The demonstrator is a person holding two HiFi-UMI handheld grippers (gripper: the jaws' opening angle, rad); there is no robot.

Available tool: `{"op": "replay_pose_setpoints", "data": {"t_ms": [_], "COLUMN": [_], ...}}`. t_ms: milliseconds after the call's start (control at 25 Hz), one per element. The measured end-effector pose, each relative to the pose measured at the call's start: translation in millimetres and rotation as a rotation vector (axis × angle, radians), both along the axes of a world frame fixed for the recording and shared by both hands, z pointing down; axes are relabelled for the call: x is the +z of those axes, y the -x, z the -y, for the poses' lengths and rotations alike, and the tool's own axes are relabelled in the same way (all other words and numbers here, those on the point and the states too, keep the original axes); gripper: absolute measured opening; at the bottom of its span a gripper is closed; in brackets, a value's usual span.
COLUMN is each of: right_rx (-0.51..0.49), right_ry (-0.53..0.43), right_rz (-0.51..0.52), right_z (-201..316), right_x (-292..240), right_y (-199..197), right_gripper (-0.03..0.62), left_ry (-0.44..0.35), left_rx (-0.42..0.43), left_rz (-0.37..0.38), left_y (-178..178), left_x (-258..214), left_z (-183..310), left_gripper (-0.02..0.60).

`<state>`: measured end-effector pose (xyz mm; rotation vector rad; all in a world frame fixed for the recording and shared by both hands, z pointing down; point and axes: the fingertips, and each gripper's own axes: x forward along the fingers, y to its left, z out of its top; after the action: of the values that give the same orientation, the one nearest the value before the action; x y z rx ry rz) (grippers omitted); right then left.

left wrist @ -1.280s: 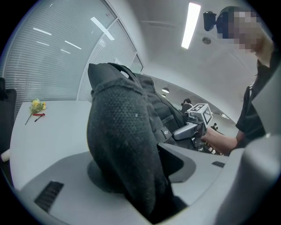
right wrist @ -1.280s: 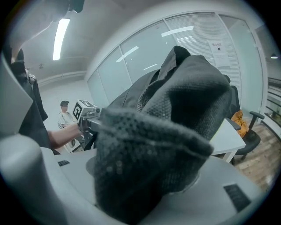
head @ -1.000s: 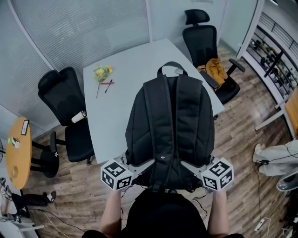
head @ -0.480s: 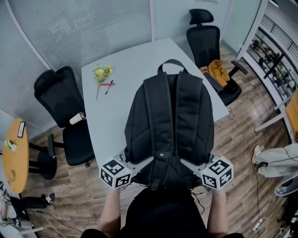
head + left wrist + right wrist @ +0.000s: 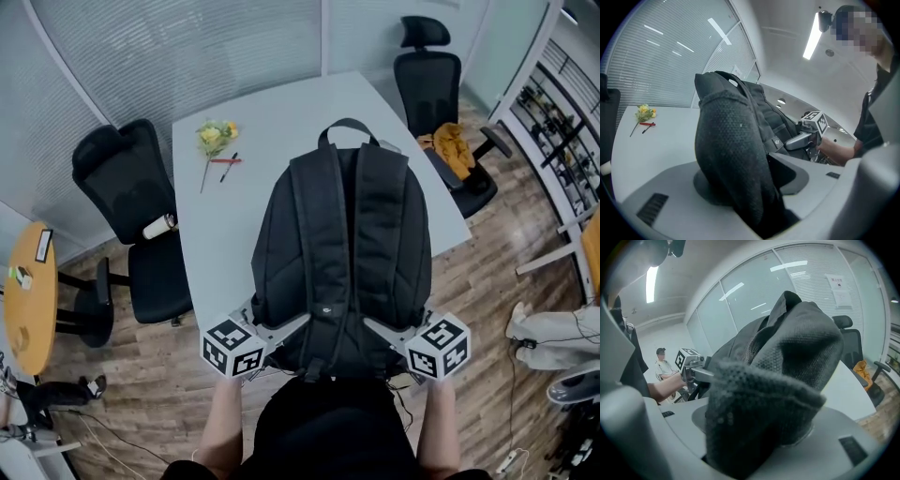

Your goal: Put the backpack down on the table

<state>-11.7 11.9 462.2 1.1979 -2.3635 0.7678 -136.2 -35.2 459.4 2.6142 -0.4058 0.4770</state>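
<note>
A black backpack [image 5: 342, 253] hangs over the near end of the white table [image 5: 272, 141], straps facing me, top handle pointing away. My left gripper [image 5: 272, 330] is shut on the pack's lower left side, and its mesh fabric [image 5: 733, 164] fills the jaws in the left gripper view. My right gripper [image 5: 394, 333] is shut on the lower right side; the thick padded fabric [image 5: 764, 399] sits squeezed between its jaws. Whether the pack's underside touches the table is hidden from me.
A small yellow flower bunch [image 5: 215, 137] and a red pen [image 5: 225, 161] lie at the table's far left. Black office chairs stand at the left [image 5: 131, 216] and far right [image 5: 441, 94], the right one with an orange cloth [image 5: 452, 142]. A round wooden table [image 5: 23, 295] is further left.
Both grippers have carried the backpack forward over the table; the table and chairs have slid nearer and rightward in the head view. The grip looks the same.
</note>
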Motion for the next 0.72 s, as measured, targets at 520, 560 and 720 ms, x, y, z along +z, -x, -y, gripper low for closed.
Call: {"op": "replay_pose_setpoints", "data": {"t_ms": [520, 560, 720], "right_rx": [-0.090, -0.092, -0.096], "right_ry": [0.023, 0.029, 0.053], "right_rz": [0.035, 0.037, 0.050], "right_z": [88.2, 96.0, 125.7], "right_x": [6.1, 8.0, 16.0], "right_y": [-34.8, -39.9, -61.8], "right_gripper": [0.261, 0.261, 0.261], "left_ry": [0.030, 0.035, 0.062], "left_rx": [-0.109, -0.114, -0.127], "left_rz": [0.033, 0.038, 0.054], "left_y": [-28.3, -32.9, -53.3], "left_x": [2.7, 4.3, 11.6], "left_z": [71.9, 78.5, 104.8], "left_gripper": [0.209, 0.209, 0.209]}}
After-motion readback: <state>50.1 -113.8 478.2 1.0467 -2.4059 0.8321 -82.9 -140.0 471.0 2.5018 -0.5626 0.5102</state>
